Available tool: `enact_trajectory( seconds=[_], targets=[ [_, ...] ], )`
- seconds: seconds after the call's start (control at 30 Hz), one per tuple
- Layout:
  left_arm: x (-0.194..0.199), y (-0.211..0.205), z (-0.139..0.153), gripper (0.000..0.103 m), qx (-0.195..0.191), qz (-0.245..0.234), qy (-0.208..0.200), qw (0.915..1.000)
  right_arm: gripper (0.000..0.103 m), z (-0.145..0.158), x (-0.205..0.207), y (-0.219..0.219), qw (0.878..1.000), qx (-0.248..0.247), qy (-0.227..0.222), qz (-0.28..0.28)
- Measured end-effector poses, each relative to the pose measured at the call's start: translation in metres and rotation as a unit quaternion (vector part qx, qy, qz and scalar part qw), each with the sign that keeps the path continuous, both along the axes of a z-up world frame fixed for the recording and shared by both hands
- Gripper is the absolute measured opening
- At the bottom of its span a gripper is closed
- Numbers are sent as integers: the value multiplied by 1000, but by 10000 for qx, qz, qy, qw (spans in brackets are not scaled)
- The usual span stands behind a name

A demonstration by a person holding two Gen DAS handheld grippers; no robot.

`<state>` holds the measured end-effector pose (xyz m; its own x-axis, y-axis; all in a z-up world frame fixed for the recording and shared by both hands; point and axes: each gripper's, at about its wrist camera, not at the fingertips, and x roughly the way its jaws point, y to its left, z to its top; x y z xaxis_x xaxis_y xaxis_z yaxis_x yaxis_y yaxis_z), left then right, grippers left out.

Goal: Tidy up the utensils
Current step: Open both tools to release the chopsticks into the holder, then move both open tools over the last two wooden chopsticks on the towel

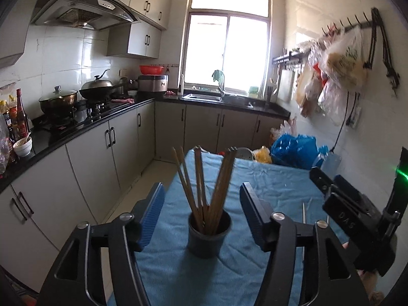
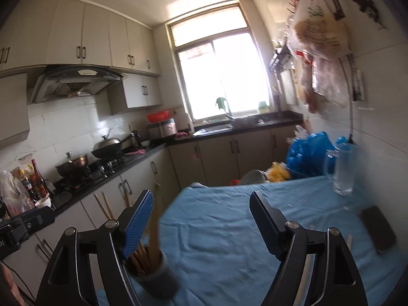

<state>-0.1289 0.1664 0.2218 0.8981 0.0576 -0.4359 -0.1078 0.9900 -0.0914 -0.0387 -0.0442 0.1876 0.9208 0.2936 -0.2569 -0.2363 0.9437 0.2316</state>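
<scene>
A dark round holder (image 1: 209, 234) stands on the blue cloth (image 1: 267, 178) with several wooden chopsticks (image 1: 204, 178) upright in it. My left gripper (image 1: 201, 199) is open, its fingers on either side of the holder, empty. In the right wrist view the holder (image 2: 155, 272) sits low left, behind the left finger. My right gripper (image 2: 201, 216) is open and empty above the cloth (image 2: 229, 229); it also shows in the left wrist view (image 1: 329, 186). A thin metal utensil (image 1: 304, 214) lies on the cloth. Loose chopsticks (image 2: 349, 242) lie by the right finger.
A glass mug (image 2: 343, 168) and a dark flat object (image 2: 380, 232) sit on the cloth at right. Blue plastic bags (image 1: 293, 150) lie beyond the table's far edge. Bags hang on the right wall (image 1: 339, 58). Counter with pots (image 1: 58, 99) runs along the left.
</scene>
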Motion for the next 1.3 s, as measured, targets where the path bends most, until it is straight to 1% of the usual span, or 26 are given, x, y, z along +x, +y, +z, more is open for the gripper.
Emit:
enact_trajectory(
  seconds=[0.2,0.3,0.47,0.53,0.6,0.73,0.8,0.97,1.0,1.07,1.13,1.17,1.23,1.3],
  targets=[
    [-8,-38,-10,73,395,-169,142,9990,84,-20,-20,-46,9988,-181,301,-347],
    [-9,-57,-16,73,598,-312,223,9975,85,-30,-27,-65,9972,-311,424,-524],
    [-3,-78,-26,73,767,-516,387,9950,85,-49,-31,-99,9938,-355,737,-759],
    [0,-83,-30,73,783,-571,468,9942,85,-54,-29,-112,9924,-332,846,-828],
    [7,-88,-35,73,719,-667,604,9933,85,-60,-27,-123,9913,-285,945,-867],
    [26,-97,-50,73,449,-915,958,9902,85,-76,-19,-149,9869,-312,1195,-1035],
    [37,-105,-60,73,387,-1033,1132,9874,85,-85,-14,-162,9835,-341,1359,-1141],
    [76,-142,-90,73,194,-1470,1609,9758,85,-110,5,-200,9731,-215,1874,-1324],
    [88,-152,-97,73,132,-1572,1720,9724,85,-114,10,-205,9713,-173,1964,-1328],
    [105,-167,-110,73,42,-1691,1905,9670,79,-123,25,-215,9676,-80,2205,-1225],
    [123,-185,-129,73,-24,-1817,2192,9586,69,-133,38,-219,9625,-35,2456,-1151],
    [130,-193,-138,73,-30,-1885,2271,9555,67,-139,45,-220,9595,-11,2600,-1086],
    [140,-209,-158,68,95,-1978,2444,9492,56,-152,57,-218,9525,-7,2898,-936],
    [148,-221,-175,58,140,-2095,2657,9409,54,-164,64,-215,9457,-51,3133,-867]
  ],
)
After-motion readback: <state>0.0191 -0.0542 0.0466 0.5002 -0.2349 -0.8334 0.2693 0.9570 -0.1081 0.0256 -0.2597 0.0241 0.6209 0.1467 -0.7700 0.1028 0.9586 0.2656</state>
